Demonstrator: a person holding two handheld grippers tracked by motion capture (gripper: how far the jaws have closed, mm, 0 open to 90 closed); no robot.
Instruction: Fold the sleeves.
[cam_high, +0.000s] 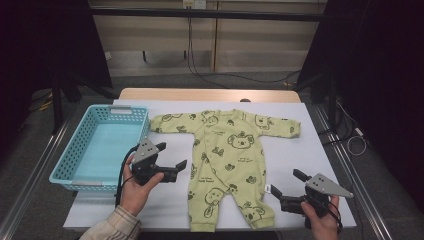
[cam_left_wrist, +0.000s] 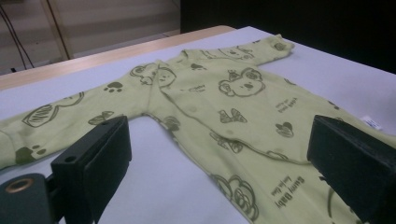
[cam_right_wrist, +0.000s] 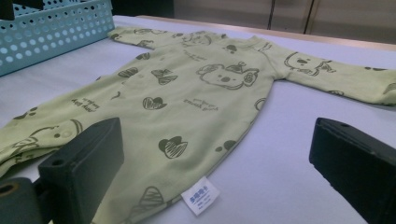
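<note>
A pale green baby romper (cam_high: 227, 160) with dark koala prints lies flat on the white table cover, sleeves spread, legs toward me. My left gripper (cam_high: 172, 156) hovers at its left side by the waist, jaws open and empty; in the left gripper view the romper (cam_left_wrist: 219, 107) spreads beyond the wide-apart jaws. My right gripper (cam_high: 287, 182) is just off the right leg, jaws open with nothing between them. The right gripper view looks across the romper (cam_right_wrist: 187, 93), its white label (cam_right_wrist: 200, 195) close to the jaws.
A light blue perforated basket (cam_high: 102, 145) stands at the table's left, also seen as the basket (cam_right_wrist: 51, 32) in the right gripper view. The white cover (cam_high: 310, 150) has bare room right of the romper. A wooden table edge (cam_high: 210, 94) runs along the back.
</note>
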